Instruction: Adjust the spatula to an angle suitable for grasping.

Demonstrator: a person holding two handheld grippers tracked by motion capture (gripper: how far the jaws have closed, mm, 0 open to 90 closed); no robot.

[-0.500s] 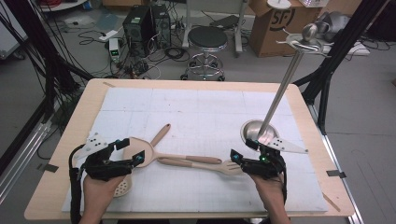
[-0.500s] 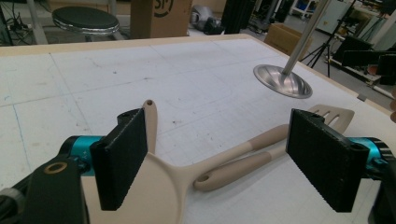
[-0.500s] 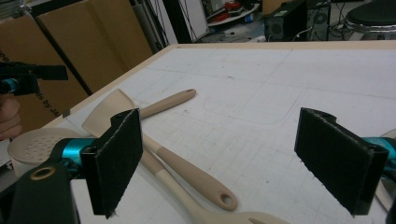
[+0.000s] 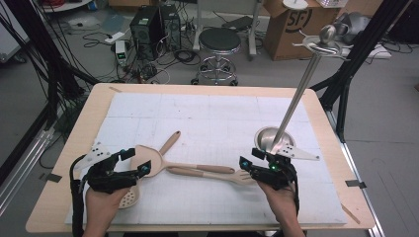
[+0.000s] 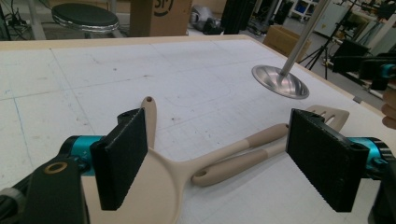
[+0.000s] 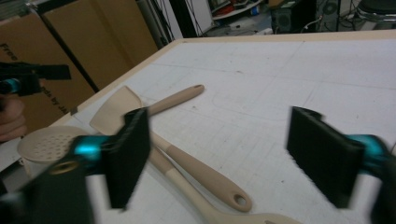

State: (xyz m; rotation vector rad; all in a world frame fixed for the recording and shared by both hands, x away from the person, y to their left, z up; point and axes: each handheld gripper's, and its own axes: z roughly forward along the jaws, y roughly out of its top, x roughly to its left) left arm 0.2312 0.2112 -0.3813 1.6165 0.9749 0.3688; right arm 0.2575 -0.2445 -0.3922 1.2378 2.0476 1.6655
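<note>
**Beige utensils lie crossed between two spread grippers**

The left gripper hovers with its jaws spread wide and empty above the blade of a beige, flat-bladed plastic turner, whose handle runs away toward the table's far side. The right gripper is likewise spread and holds nothing; it sits just beside the head of a beige slotted spatula. A third beige utensil, with a two-tone handle, lies across the middle, and a round perforated skimmer head shows under the left hand.

These utensils look light and stiff, probably smooth enough to slip. The handles lie flat on the mat, so a pinch across a narrow handle seems the surest hold.

The surface is a white gridded mat on a pale wooden table. A steel stand rises from a dished base. Beyond are a stool, cardboard boxes and cables.
</note>
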